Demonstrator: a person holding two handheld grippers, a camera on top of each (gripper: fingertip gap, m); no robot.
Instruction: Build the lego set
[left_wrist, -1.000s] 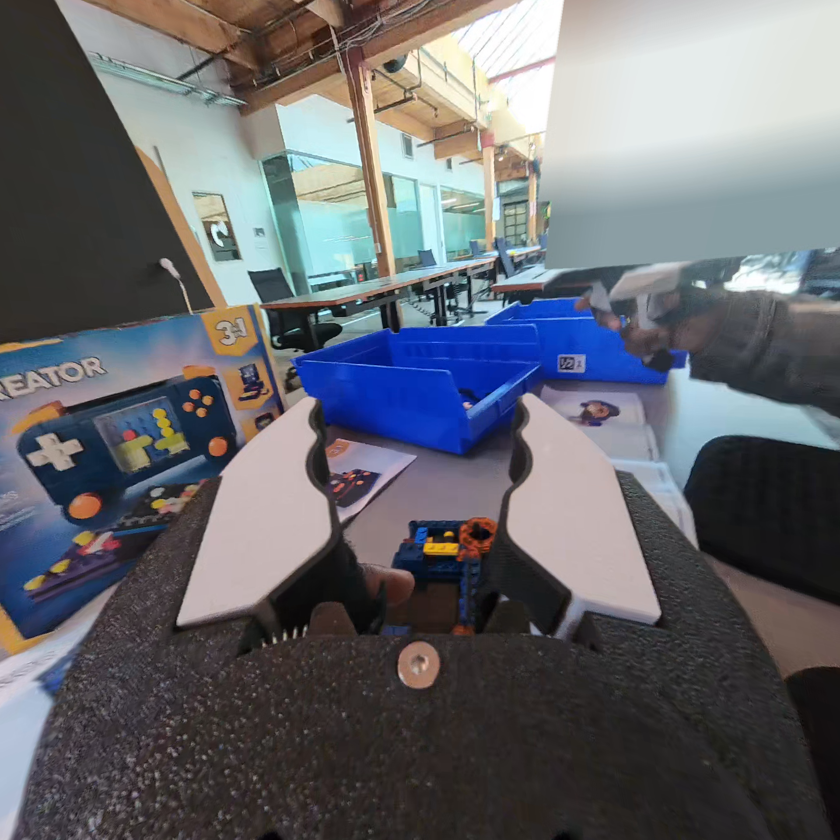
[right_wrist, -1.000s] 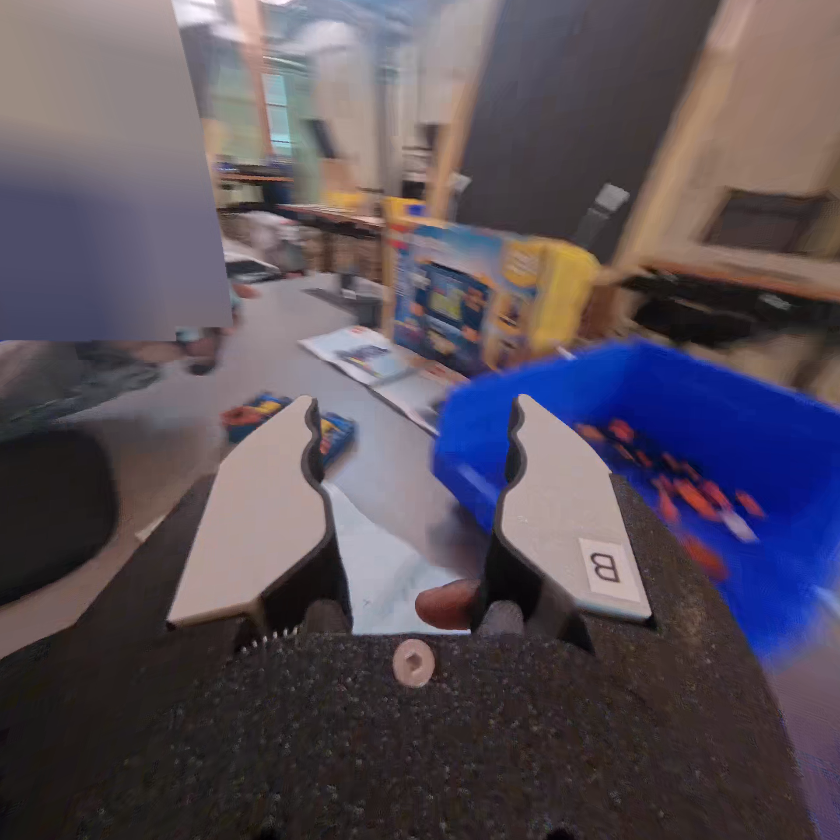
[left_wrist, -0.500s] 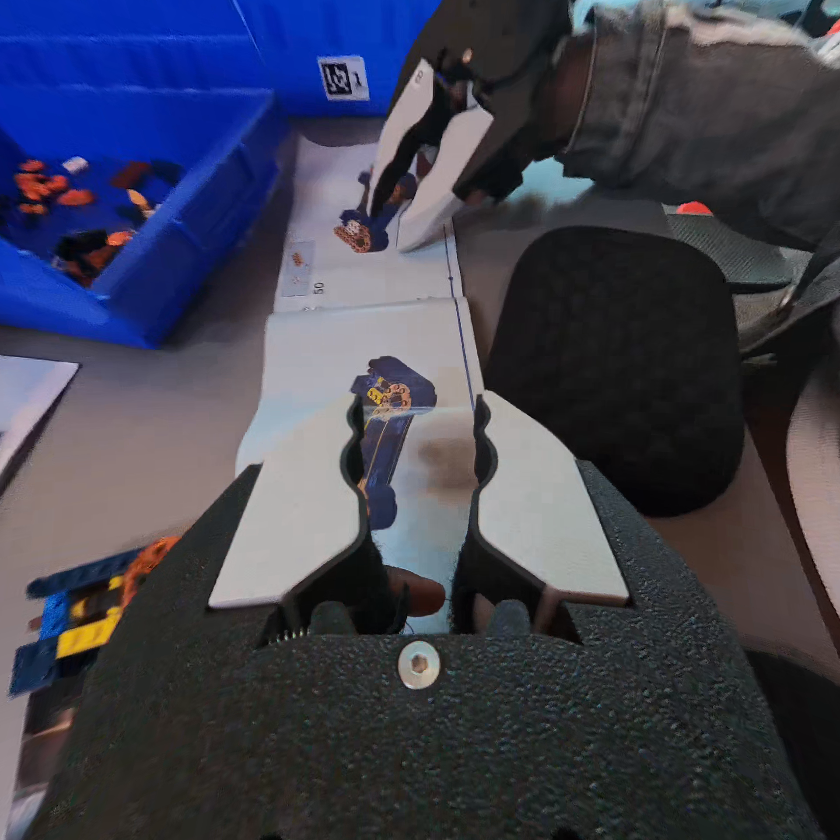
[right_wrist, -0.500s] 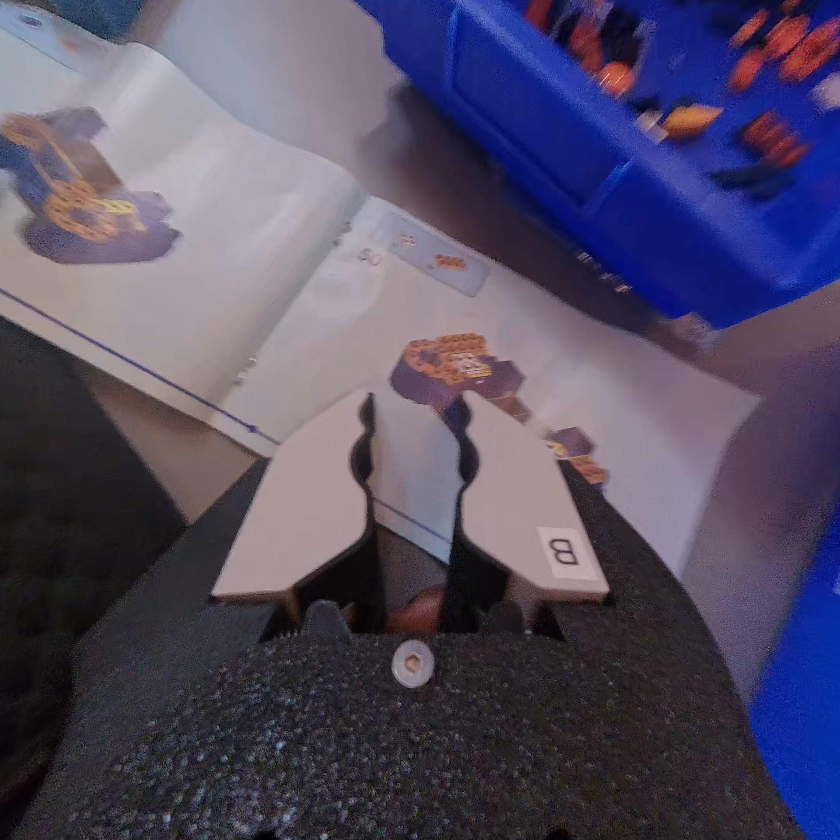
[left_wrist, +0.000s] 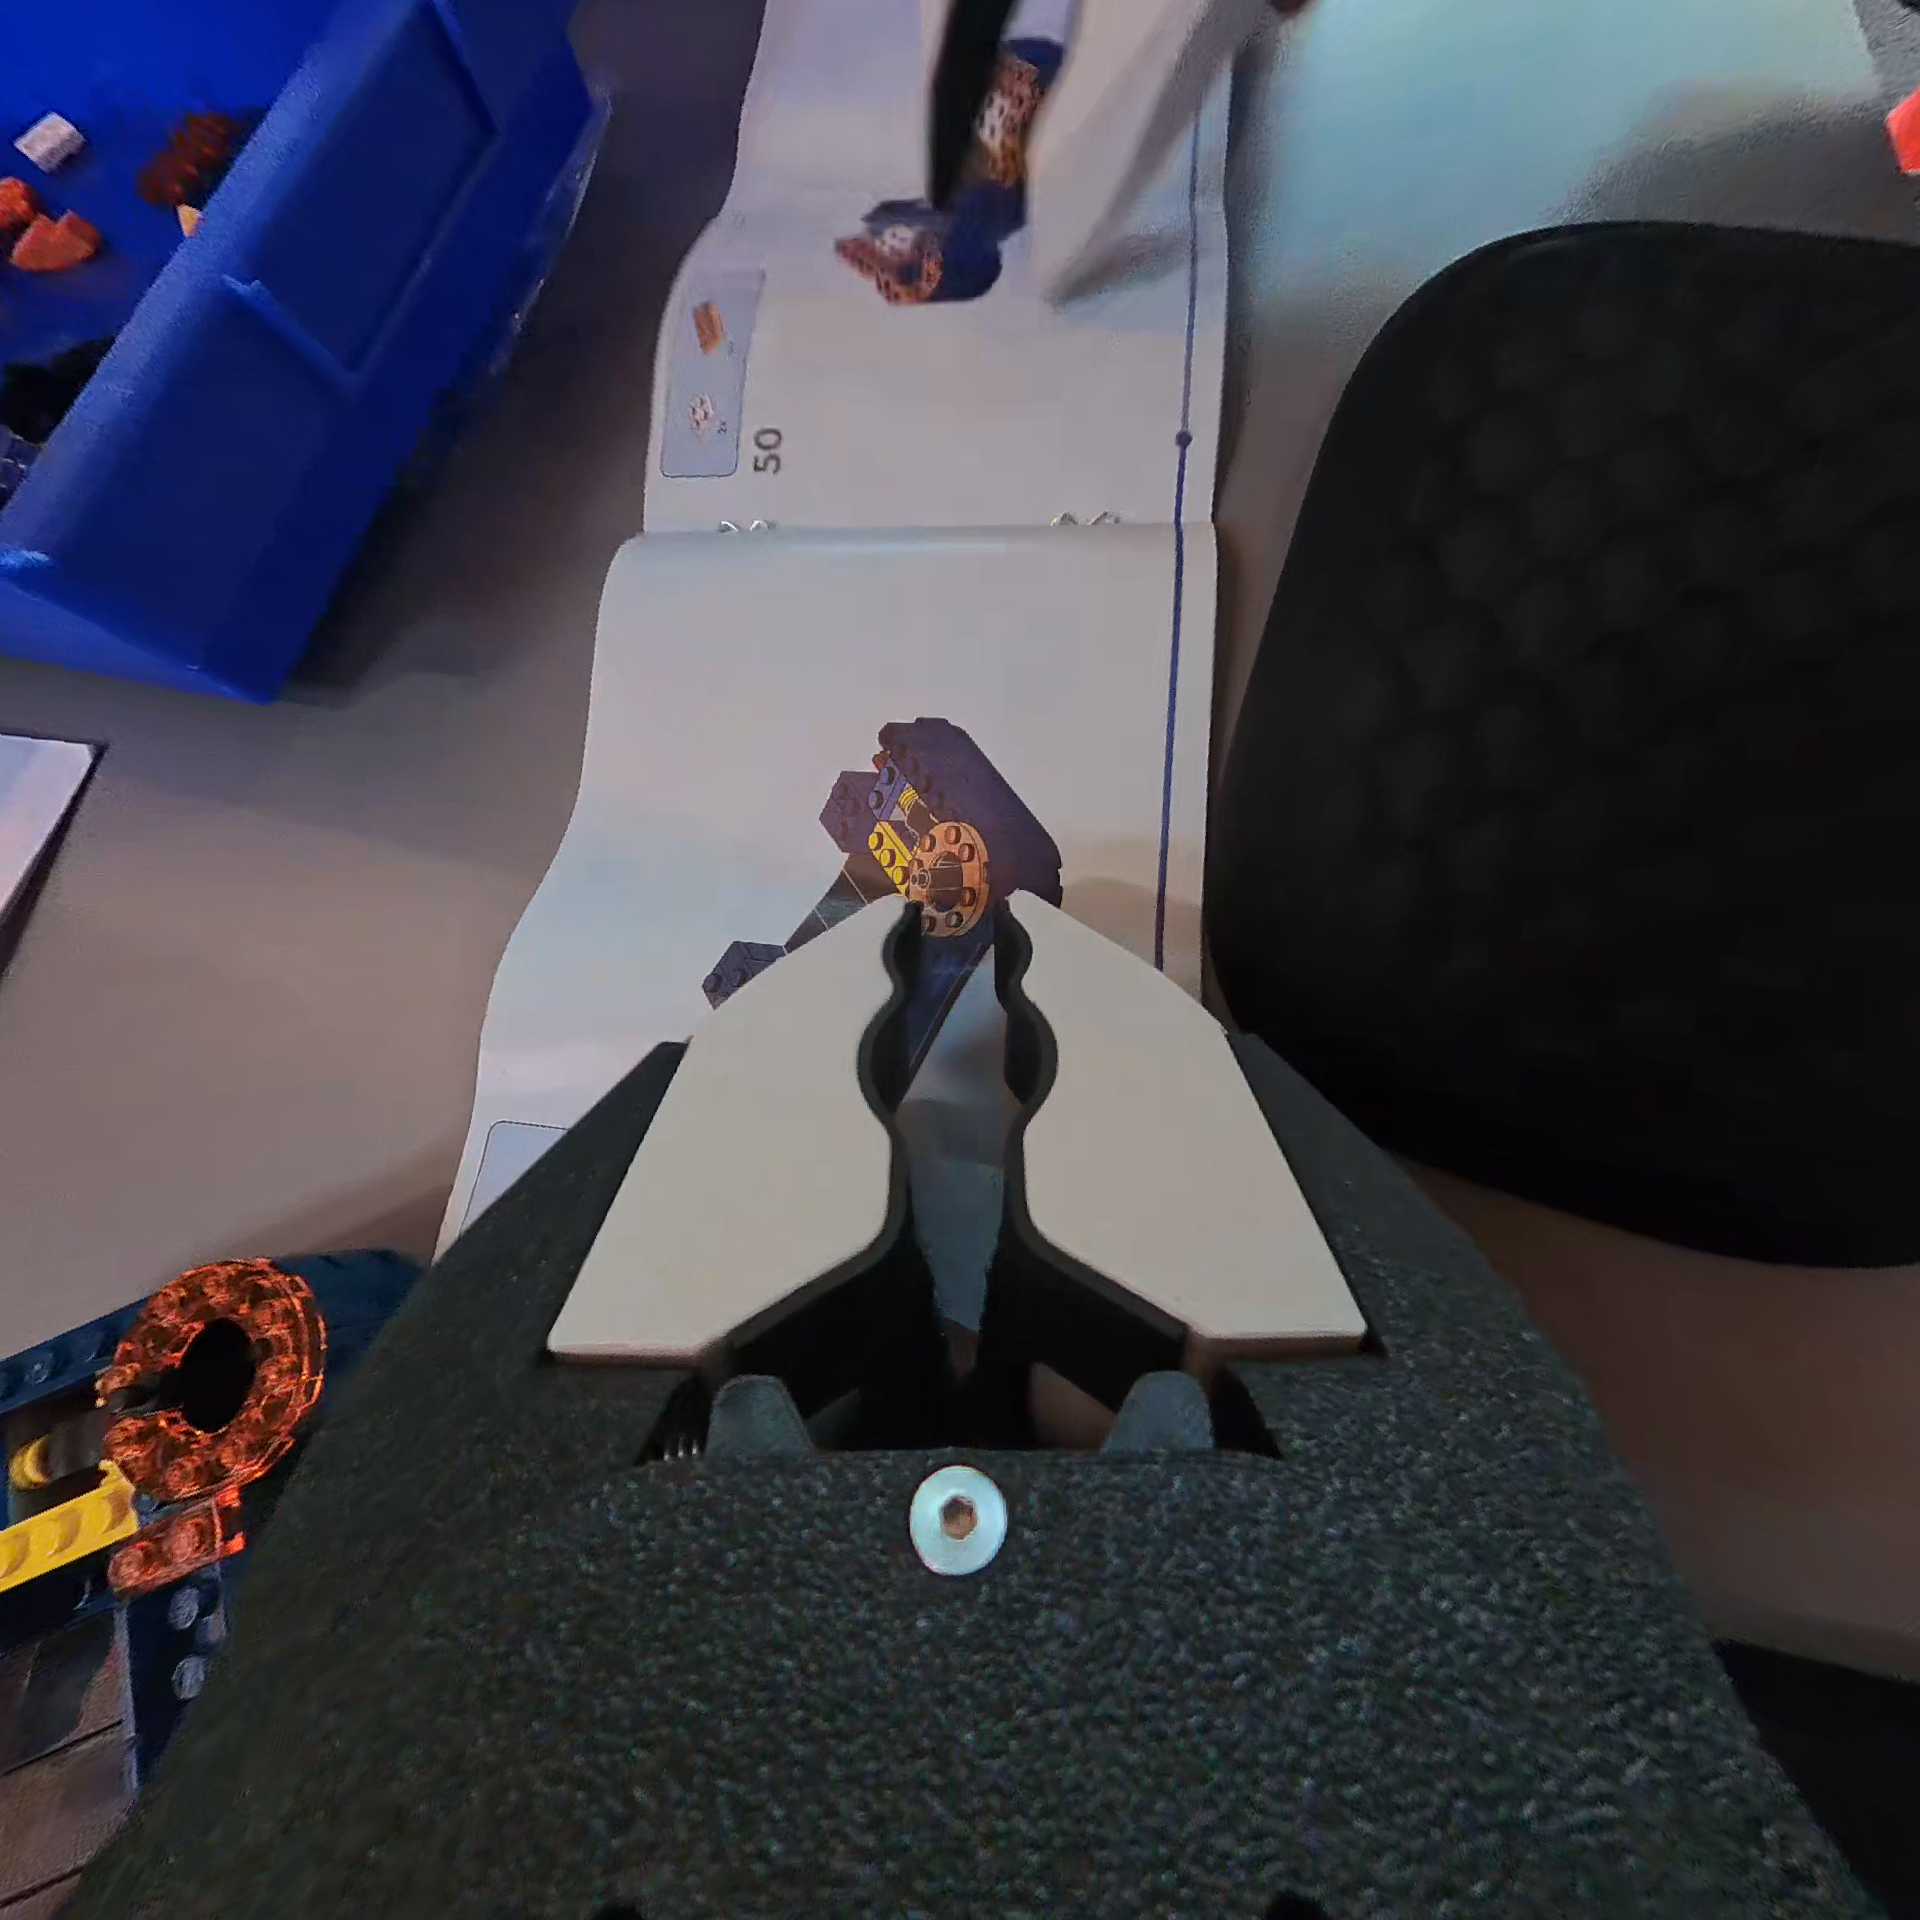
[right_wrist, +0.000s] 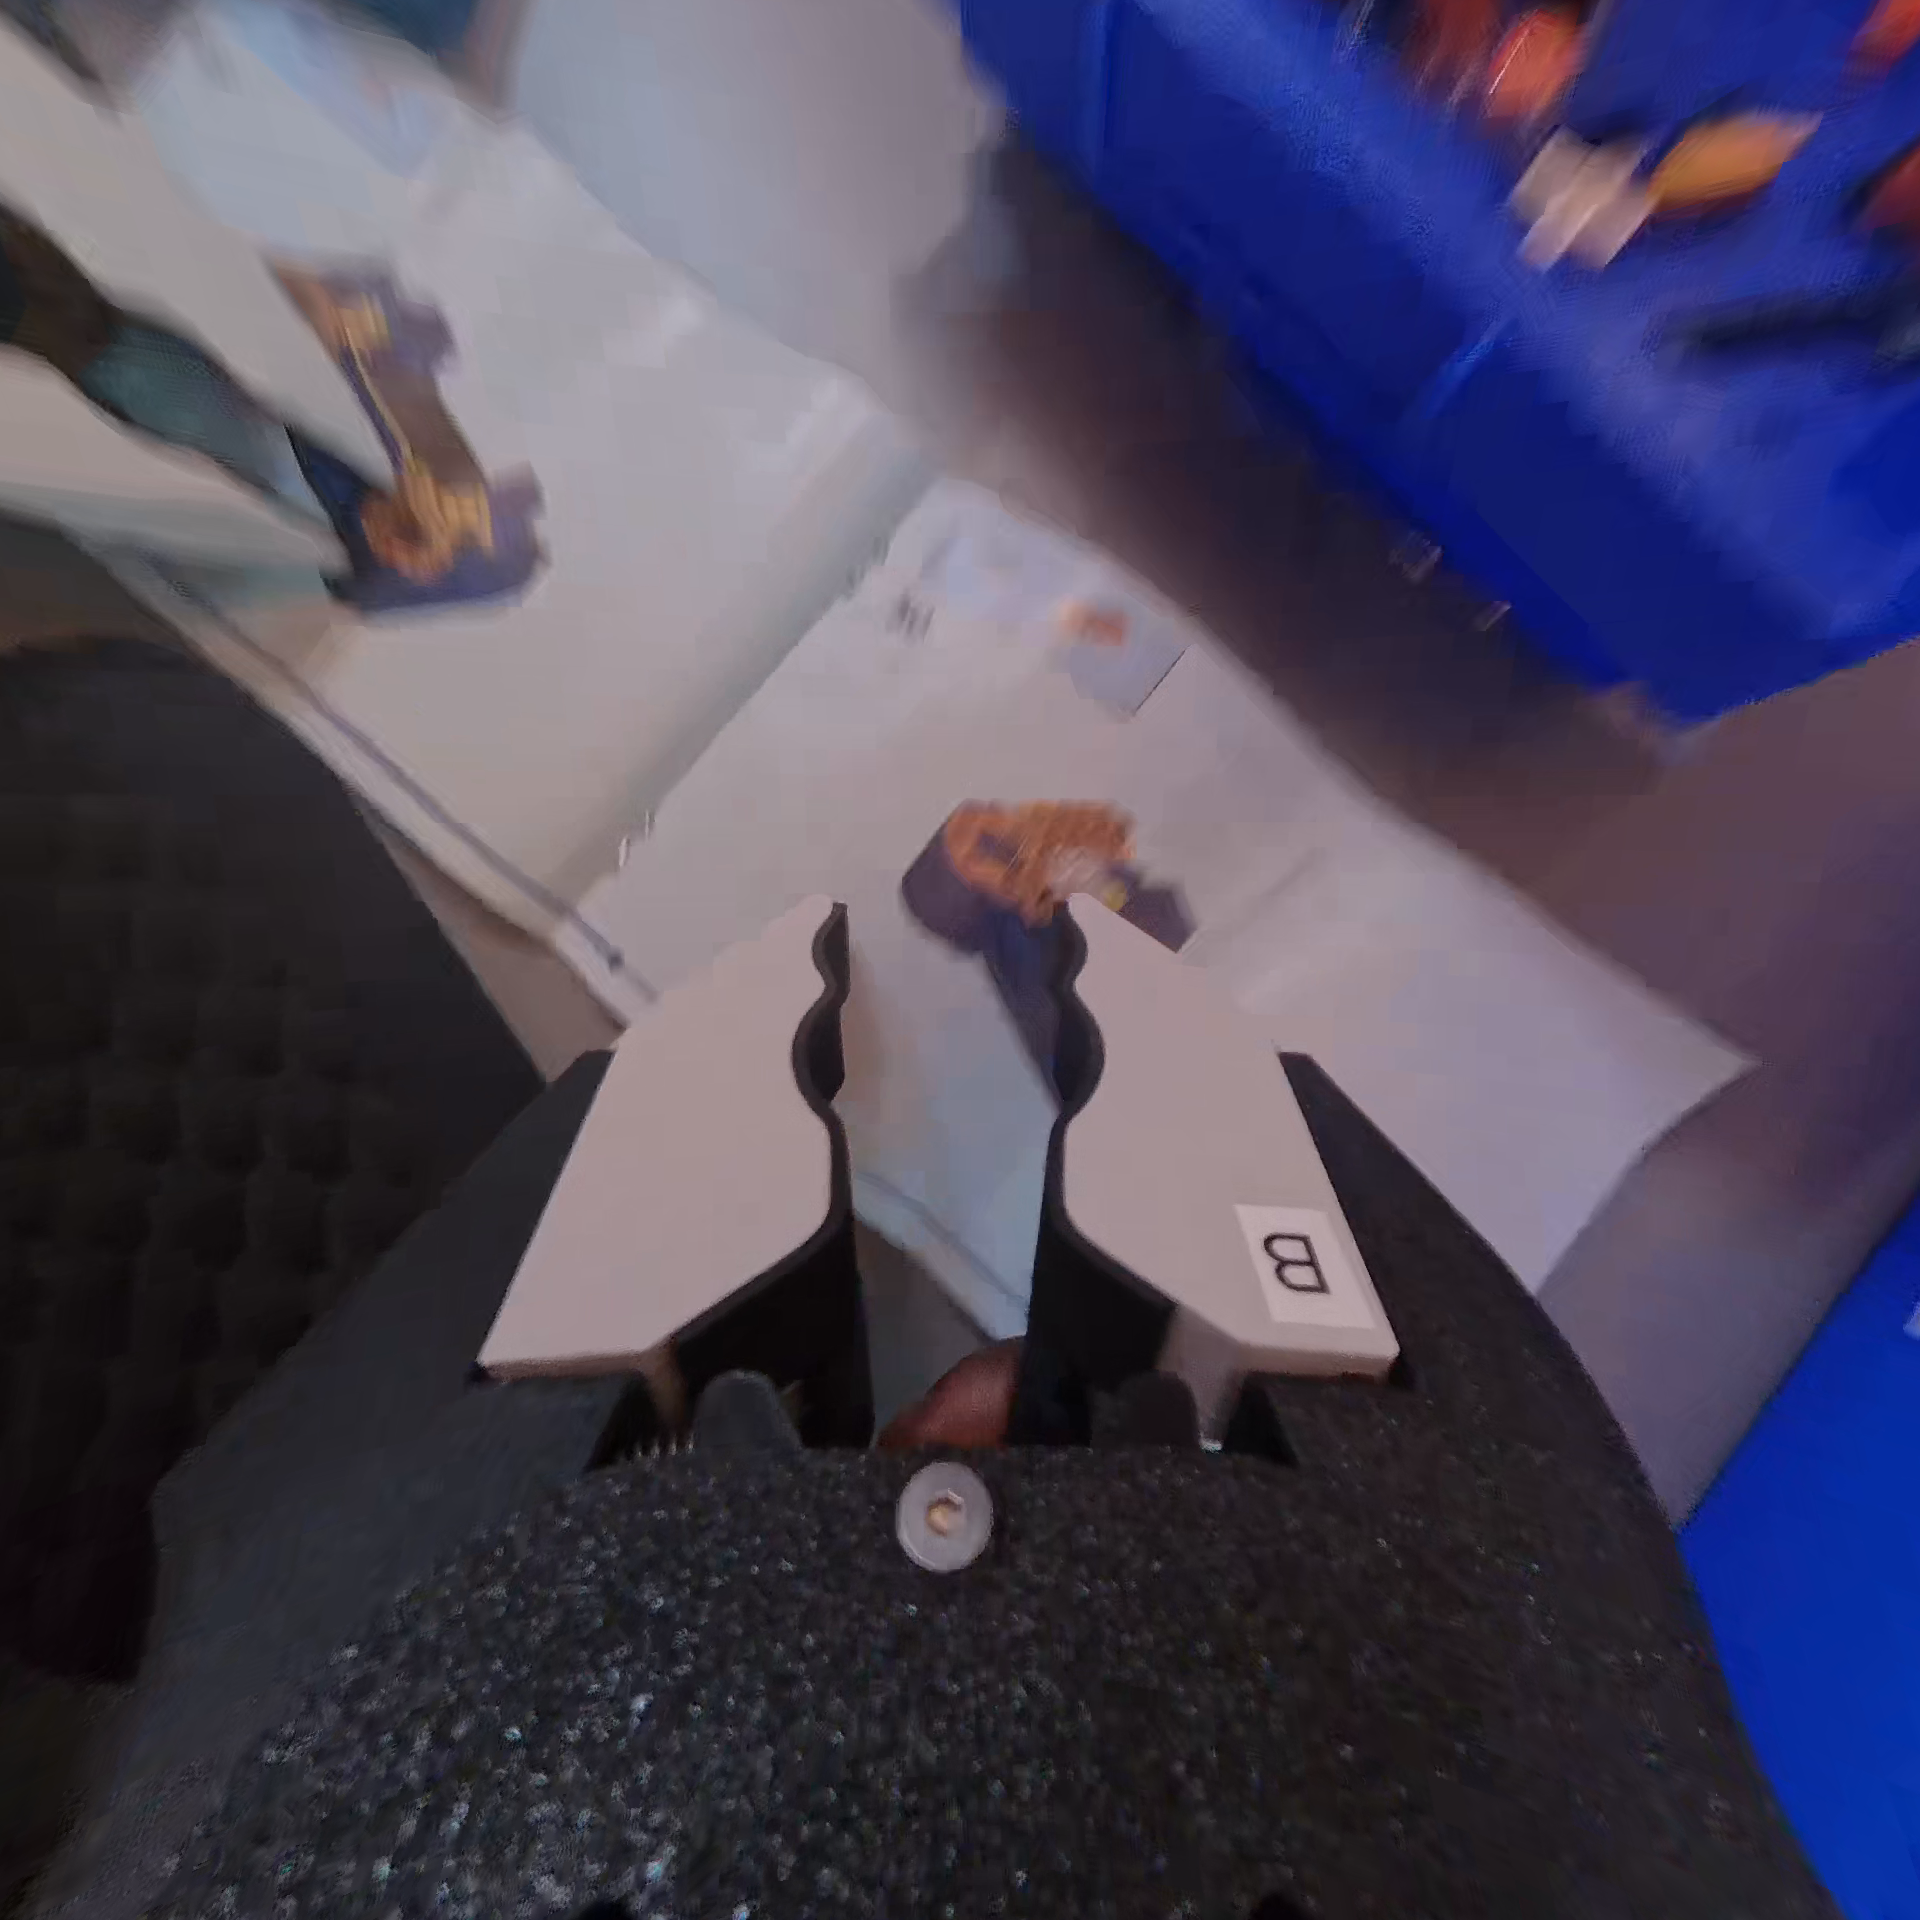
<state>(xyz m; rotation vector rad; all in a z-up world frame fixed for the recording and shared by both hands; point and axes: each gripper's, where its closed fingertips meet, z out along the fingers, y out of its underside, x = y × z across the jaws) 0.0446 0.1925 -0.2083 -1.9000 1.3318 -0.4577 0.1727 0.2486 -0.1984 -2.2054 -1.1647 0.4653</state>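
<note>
Two hand-held grippers hang over the same open instruction booklet, and from my remote seat I see nothing caught in either. My left hand-held gripper has its pale fingers drawn close, with only a narrow slit between the tips; through that slit I see only the printed page. The tips sit over the drawing of a dark blue and orange brick model at the centre of the frame. My right hand-held gripper is spread a little wider, with bare white paper between its fingers, and its right tip overlaps another printed model on the booklet. That view is badly smeared, so I think the tips are clear of the page, but I cannot be sure.

In the left wrist view a blue bin stands at the upper left on the grey surface, just beside the booklet, with small orange and dark pieces inside. At the lower left edge lies a partly built brick model with a clear orange ring, yellow plates and dark blue bricks. A black padded chair fills the right side, right against the booklet's edge. At the top of that frame I see the right hand-held gripper's pale fingers above the far page.

In the right wrist view the blue bin fills the upper right, and the left gripper's fingers show at the upper left.
</note>
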